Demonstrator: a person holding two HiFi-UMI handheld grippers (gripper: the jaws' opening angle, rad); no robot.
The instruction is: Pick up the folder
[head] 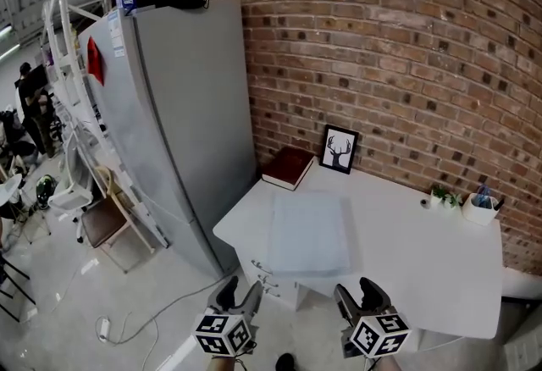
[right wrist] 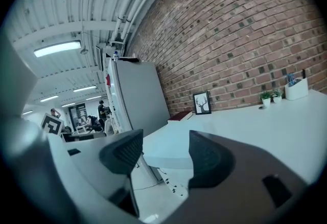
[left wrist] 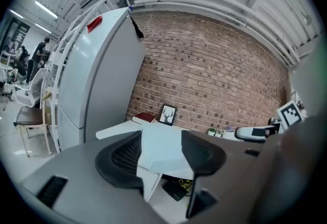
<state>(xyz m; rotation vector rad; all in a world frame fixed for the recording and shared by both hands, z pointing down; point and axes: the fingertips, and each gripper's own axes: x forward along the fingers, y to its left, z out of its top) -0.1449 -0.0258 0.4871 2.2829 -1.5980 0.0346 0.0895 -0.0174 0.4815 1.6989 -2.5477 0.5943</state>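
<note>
The desk (head: 423, 268) stands against the brick wall (head: 381, 39), with its left corner close to the tall grey fridge (head: 178, 124). Bare floor (head: 102, 293) lies in front of it. Both grippers hang over that floor just short of the desk's front edge. The left gripper (head: 240, 291) has its fingers (left wrist: 120, 159) spread apart with nothing between them, and the right gripper (head: 357, 293) likewise holds its fingers (right wrist: 209, 159) wide and empty. A broad stretch of bare desk lies right of the folder (head: 309, 234).

The folder is pale grey-blue, rectangular and plain. It lies flat on the left half of the desk, with its near edge at or just short of the front edge. A red book (head: 289, 166) and a framed deer picture (head: 340, 149) sit beyond it, apart from it.

At the back right, a small white holder (head: 480, 210) holds blue things too small to identify, beside tiny potted plants (head: 440, 196).
</note>
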